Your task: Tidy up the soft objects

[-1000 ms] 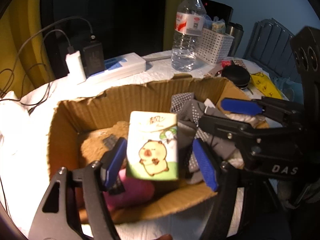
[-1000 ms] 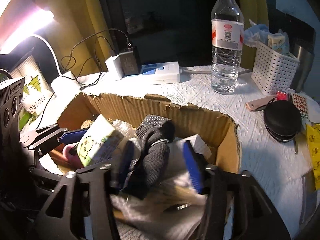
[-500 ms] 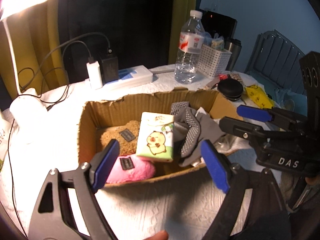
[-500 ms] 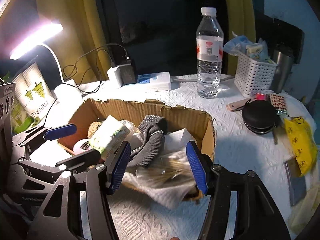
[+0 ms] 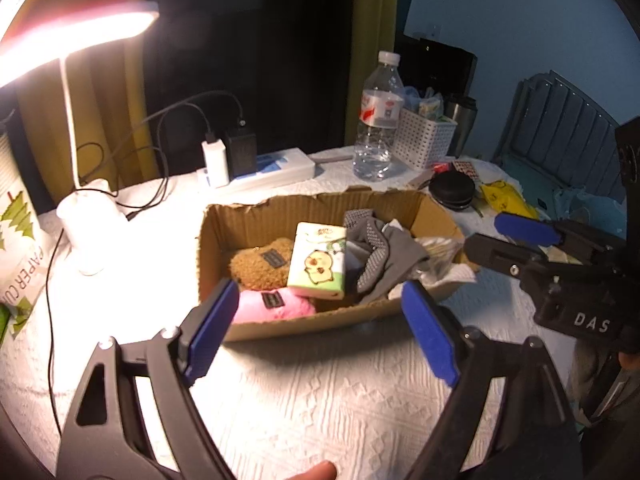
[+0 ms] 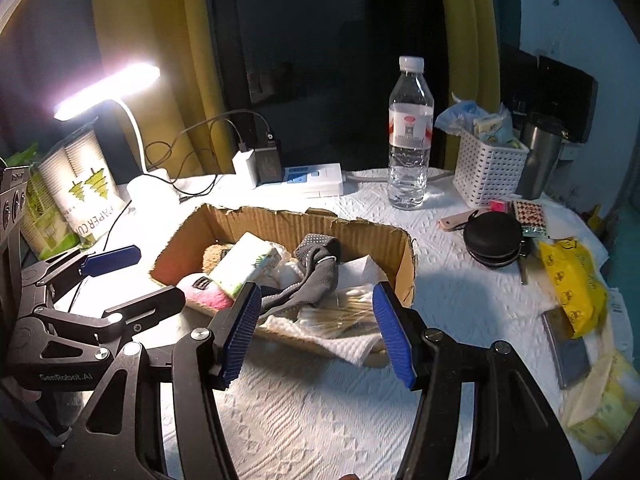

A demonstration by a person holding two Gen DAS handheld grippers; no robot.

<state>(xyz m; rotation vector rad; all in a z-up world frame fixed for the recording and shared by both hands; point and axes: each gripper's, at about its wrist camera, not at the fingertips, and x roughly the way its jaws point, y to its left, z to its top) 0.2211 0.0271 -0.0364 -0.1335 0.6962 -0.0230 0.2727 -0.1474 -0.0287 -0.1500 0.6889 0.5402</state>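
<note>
surface: white textured cloth (image 5: 320,400) | lamp (image 6: 108,88) lit (dark room)

Lit desk lamp (image 6: 106,90) glares at left – yellow curtains (image 6: 168,60) and dark window (image 6: 320,40) behind it, blue wall (image 5: 520,40) far right.

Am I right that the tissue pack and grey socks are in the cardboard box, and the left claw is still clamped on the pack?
Not quite. The left wrist view shows the left claw open and empty. The tissue pack and grey socks do sit in the cardboard box.
</note>
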